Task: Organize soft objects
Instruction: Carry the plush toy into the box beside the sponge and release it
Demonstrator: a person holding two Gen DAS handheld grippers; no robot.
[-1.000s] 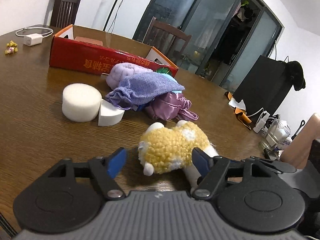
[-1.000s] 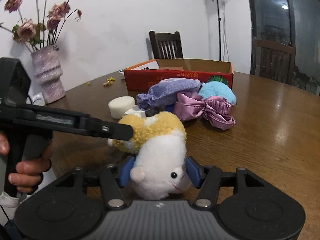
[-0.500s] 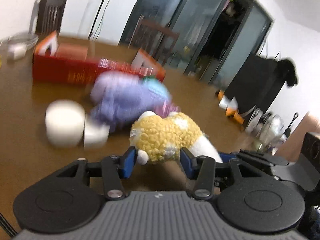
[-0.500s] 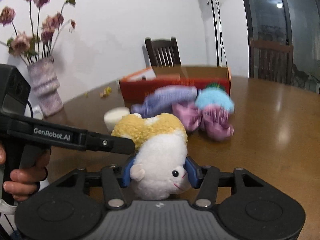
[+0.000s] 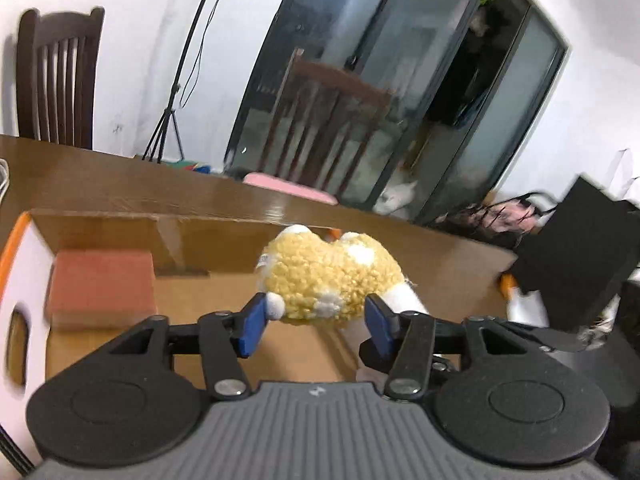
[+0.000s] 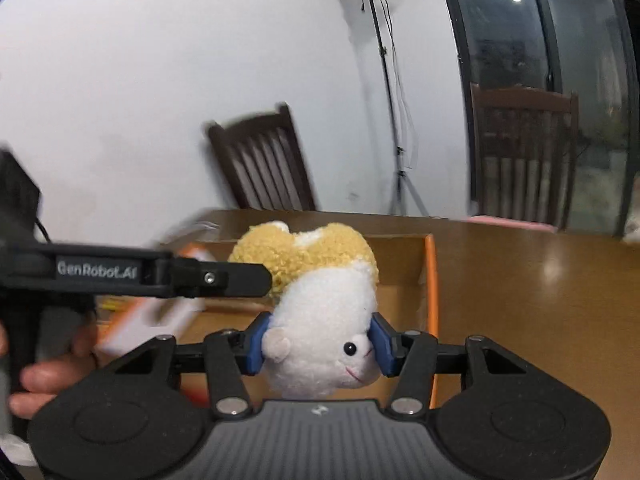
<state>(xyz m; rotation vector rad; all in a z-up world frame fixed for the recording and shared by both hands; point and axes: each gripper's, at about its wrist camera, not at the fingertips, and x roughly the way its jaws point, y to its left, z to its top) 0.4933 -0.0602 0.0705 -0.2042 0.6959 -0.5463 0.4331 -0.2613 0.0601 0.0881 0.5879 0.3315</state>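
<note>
Since 1 second ago the sheep (image 5: 332, 276) has left the surface (image 6: 540, 280) and now hangs over the open box (image 5: 460, 268), carried by 2 tools. The left tool (image 5: 314, 322) has the yellow body between its blue pads, its jaws opening, the pads against the wool. The right tool (image 6: 322, 344) clamps the white head about half open. Below, a red block (image 5: 102, 284) fills the box's left end; the rest of the floor is bare out to the orange-edged walls.
</note>
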